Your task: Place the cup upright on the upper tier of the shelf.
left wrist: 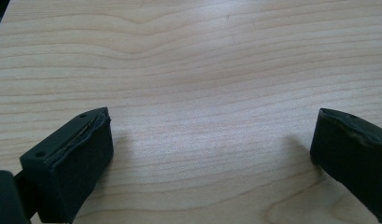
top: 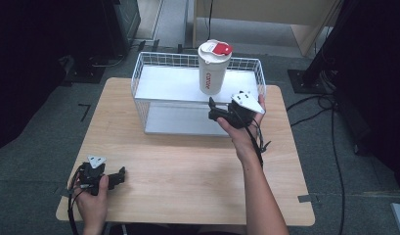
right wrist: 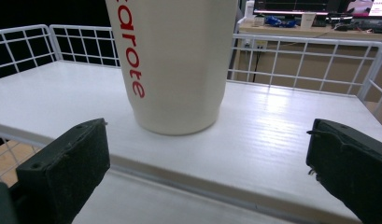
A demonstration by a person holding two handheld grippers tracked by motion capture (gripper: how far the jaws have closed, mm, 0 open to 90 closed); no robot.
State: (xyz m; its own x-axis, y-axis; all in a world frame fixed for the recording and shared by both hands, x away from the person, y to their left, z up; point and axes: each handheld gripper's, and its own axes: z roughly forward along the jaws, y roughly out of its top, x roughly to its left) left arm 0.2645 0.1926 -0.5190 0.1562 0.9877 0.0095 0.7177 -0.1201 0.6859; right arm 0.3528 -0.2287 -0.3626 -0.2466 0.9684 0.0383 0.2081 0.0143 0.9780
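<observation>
A tall white tumbler (top: pixel 212 73) with red lettering and a red-and-white lid stands upright on the upper board of a white wire rack (top: pixel 158 88). My right gripper (top: pixel 212 110) is held at the rack's front edge, just below and in front of the tumbler. It is open with nothing between its jaws. In the right gripper view the tumbler (right wrist: pixel 179 65) stands a short way beyond the right gripper (right wrist: pixel 206 135), on the white board (right wrist: pixel 291 126). My left gripper (top: pixel 122 176) rests low over the wooden table's (top: pixel 188 166) front left corner, open. The left gripper (left wrist: pixel 212 116) has bare wood (left wrist: pixel 202 60) between its jaws.
The rack has a lower board (top: pixel 178 122) and wire walls on the back and sides (top: pixel 236 63). Black cables (top: pixel 329 127) run over the grey floor right of the table. Dark equipment stands at the back left, and wooden furniture (top: pixel 266 12) behind the rack.
</observation>
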